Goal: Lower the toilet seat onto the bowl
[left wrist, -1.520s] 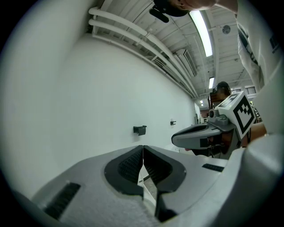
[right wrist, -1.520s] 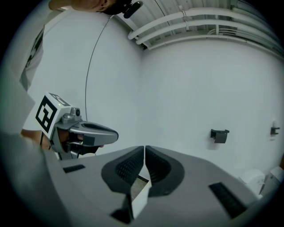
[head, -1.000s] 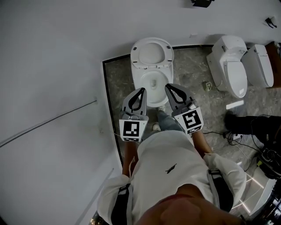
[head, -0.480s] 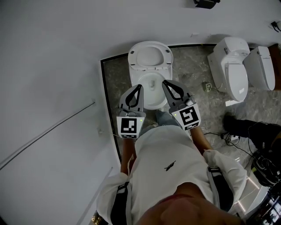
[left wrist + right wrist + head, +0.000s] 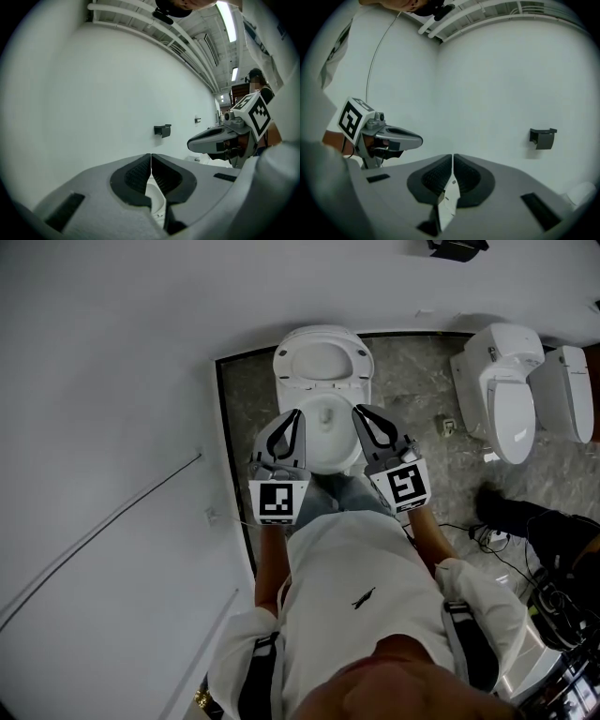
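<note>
The white toilet stands against the wall in the head view. Its seat [image 5: 323,364] is raised upright behind the open bowl [image 5: 325,442]. My left gripper [image 5: 296,414] hovers over the bowl's left front rim and my right gripper [image 5: 360,411] over its right front rim, both apart from the seat. Both point at the wall. The left gripper [image 5: 151,155] has its jaws shut with nothing between them, and a white sliver of toilet shows below. The right gripper [image 5: 453,155] is likewise shut and empty. Each gripper view shows the other gripper alongside.
Two more white toilets [image 5: 502,390] [image 5: 572,381] stand to the right on the marbled floor [image 5: 422,399]. Cables and dark gear [image 5: 525,540] lie at the right. A white wall [image 5: 112,381] rises on the left. A black box [image 5: 543,137] is mounted on the wall ahead.
Both grippers have moved a little forward over the bowl, staying shut. The head view has shifted slightly, so the neighbouring toilets sit further right.
</note>
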Demonstrator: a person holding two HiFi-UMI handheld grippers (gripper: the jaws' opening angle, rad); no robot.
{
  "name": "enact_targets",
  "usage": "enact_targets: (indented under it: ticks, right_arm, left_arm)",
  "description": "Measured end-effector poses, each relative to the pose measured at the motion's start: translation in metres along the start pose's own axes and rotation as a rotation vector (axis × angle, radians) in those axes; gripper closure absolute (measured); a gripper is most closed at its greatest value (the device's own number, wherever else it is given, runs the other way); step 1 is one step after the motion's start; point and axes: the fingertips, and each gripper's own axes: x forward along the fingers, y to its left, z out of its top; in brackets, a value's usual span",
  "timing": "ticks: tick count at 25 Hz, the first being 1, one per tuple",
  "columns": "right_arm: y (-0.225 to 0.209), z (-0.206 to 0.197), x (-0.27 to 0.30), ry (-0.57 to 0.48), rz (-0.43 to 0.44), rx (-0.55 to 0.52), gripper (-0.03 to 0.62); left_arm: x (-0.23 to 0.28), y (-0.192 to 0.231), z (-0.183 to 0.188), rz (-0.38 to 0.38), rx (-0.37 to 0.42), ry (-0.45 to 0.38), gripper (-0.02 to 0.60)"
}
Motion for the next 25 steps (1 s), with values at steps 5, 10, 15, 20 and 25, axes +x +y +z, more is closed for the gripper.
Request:
enact_targets:
  ticks: [5,10,15,20,25]
  right_arm:
    - [-0.016,-0.014,0.014,0.000,-0.027,0.012,0.562]
    - [-0.030,-0.028,0.029,0.008,-0.076,0.016,0.562]
    - [-0.037,-0.039,0.042,0.012,-0.120,-0.001,0.562]
    - [-0.038,-0.056,0.056,0.066,-0.156,-0.001,0.562]
    - [-0.045,-0.072,0.073,0.109,-0.198,-0.026,0.560]
  left_arm:
    - [0.023,0.008,-0.012,0.001,0.022,0.009,0.552]
    - [0.044,0.009,-0.026,-0.038,0.011,0.013,0.552]
    - [0.061,0.010,-0.039,-0.075,-0.025,-0.007,0.552]
    - [0.079,0.016,-0.060,-0.122,-0.009,0.024,0.552]
    - [0.097,0.023,-0.076,-0.173,0.017,0.029,0.552]
